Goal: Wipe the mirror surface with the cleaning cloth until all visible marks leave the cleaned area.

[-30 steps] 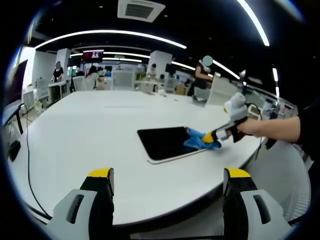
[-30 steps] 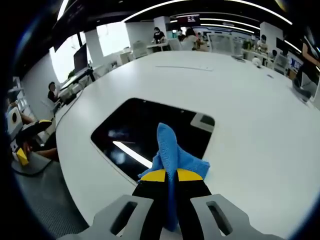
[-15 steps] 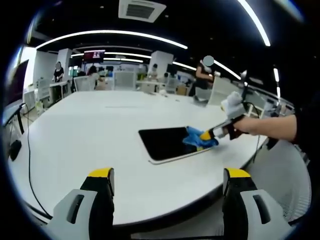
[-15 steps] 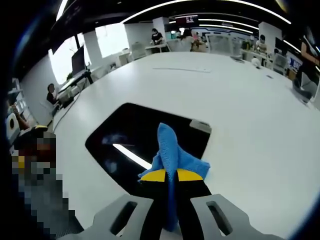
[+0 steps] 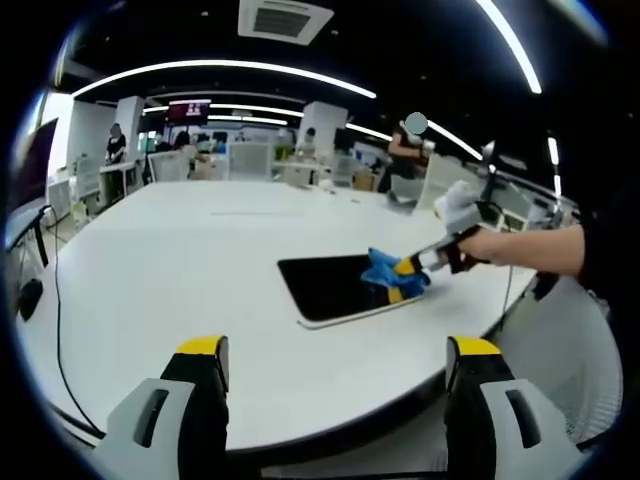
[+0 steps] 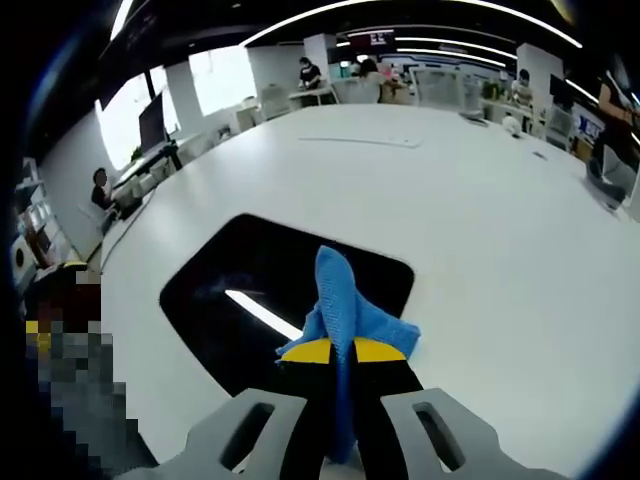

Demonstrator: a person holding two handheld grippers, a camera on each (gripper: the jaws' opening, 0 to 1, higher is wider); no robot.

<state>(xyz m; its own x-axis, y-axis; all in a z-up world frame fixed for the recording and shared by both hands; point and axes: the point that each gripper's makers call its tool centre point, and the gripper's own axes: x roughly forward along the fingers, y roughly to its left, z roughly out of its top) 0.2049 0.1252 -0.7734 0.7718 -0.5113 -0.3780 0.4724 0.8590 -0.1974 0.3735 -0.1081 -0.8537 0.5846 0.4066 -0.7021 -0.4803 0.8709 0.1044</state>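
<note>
A dark rectangular mirror [image 5: 335, 283] [image 6: 265, 290] lies flat on the white table [image 5: 170, 260], reflecting a ceiling light strip. My right gripper [image 6: 343, 350] is shut on a blue cleaning cloth [image 6: 345, 305], which rests on the mirror's near part. In the left gripper view that same right gripper [image 5: 408, 270] comes in from the right, held by a person's hand, pressing the cloth [image 5: 385, 272] on the mirror's right end. My left gripper [image 5: 338, 350] hangs open over the table's near edge, well short of the mirror, with nothing between its jaws.
The white table [image 6: 480, 200] stretches far back with little on it. A black cable [image 5: 55, 330] runs along its left edge. Desks, chairs and several people stand in the office behind. A chair back [image 5: 570, 360] is near the table's right edge.
The right gripper has slid the cloth further onto the mirror, leftwards in the left gripper view. The left gripper has stayed still.
</note>
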